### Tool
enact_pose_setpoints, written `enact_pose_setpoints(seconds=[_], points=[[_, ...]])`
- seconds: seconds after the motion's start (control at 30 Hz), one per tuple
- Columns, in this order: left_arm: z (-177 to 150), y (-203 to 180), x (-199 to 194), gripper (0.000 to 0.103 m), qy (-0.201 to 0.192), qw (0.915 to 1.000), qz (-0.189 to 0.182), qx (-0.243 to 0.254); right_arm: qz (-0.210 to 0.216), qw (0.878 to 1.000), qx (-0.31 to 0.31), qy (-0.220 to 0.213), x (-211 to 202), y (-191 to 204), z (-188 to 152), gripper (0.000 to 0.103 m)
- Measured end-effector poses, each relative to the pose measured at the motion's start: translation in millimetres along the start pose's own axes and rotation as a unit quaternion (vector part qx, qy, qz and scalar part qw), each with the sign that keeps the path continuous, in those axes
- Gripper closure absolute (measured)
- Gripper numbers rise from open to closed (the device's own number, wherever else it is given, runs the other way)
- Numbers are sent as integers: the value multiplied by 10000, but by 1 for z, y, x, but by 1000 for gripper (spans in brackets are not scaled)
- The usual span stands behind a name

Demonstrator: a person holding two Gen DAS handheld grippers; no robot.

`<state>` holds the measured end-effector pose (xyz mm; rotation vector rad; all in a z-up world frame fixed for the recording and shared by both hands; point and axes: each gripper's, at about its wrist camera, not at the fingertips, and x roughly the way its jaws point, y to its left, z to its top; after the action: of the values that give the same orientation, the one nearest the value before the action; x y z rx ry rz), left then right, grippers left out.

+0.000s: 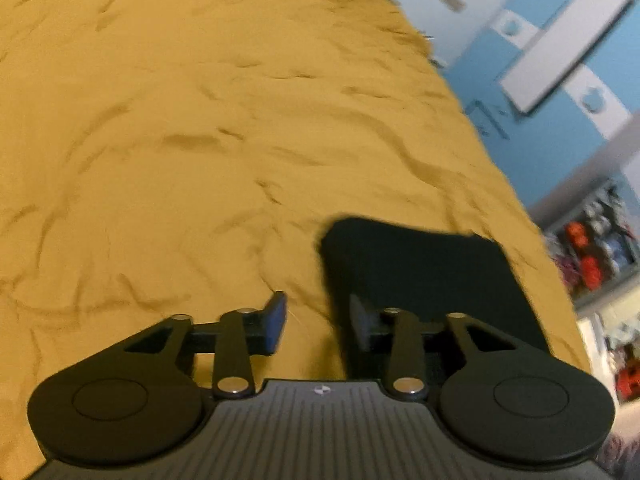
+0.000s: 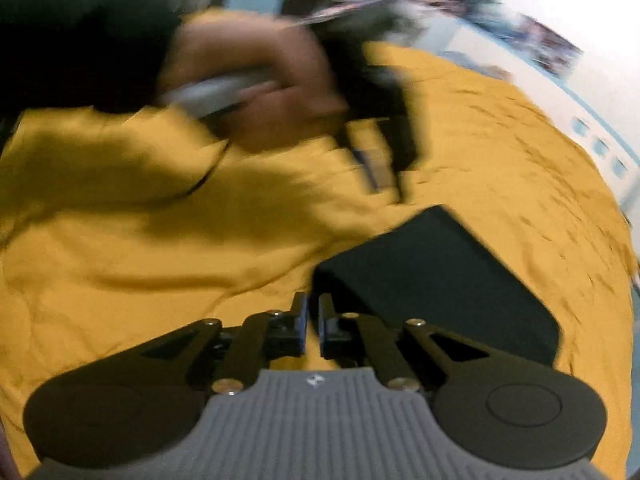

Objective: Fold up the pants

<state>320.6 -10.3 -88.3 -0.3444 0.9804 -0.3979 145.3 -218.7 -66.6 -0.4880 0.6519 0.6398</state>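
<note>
Our left gripper [image 1: 318,322] hangs right in front of us, fingers spread wide and holding nothing, over the wrinkled mustard sheet [image 1: 180,120]. Just beyond its right finger [image 1: 360,322] we see the pants [image 1: 424,276], dark and folded into a flat, neat rectangle with soft corners. Blue-and-white cabinets [image 1: 560,48] sit blurred past the bed's edge. Over on the right gripper [image 2: 314,324], our fingers are nearly together, a thin gap showing, nothing between them. The pants [image 2: 436,276] lie just ahead and to the right. Further out, our left hand [image 2: 256,92] carries its gripper [image 2: 384,144] across, blurred, throwing a shadow on the sheet [image 2: 120,248].
</note>
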Motion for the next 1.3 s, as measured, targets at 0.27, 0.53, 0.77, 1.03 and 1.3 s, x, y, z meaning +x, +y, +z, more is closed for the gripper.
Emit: enact_pose_setpoints(seconds=[0.27, 0.53, 0.77, 1.03, 1.3], points=[[-36, -25, -1, 52, 286, 9994, -194, -9, -1360, 9792, 1503, 127, 0, -113, -19, 74], [-42, -32, 3, 52, 333, 9993, -110, 129, -819, 9768, 1535, 1251, 23, -125, -56, 77], [-37, -30, 1, 45, 244, 9995, 86, 204, -542, 9515, 2989, 485, -17, -174, -54, 66], [-24, -26, 14, 38, 343, 9994, -4, 39, -259, 9139, 4025, 471, 8, -214, -66, 53], [-19, -5, 35, 34, 627, 9946, -563, -606, 663, 8632, 4947, 752, 60, -239, -99, 46]])
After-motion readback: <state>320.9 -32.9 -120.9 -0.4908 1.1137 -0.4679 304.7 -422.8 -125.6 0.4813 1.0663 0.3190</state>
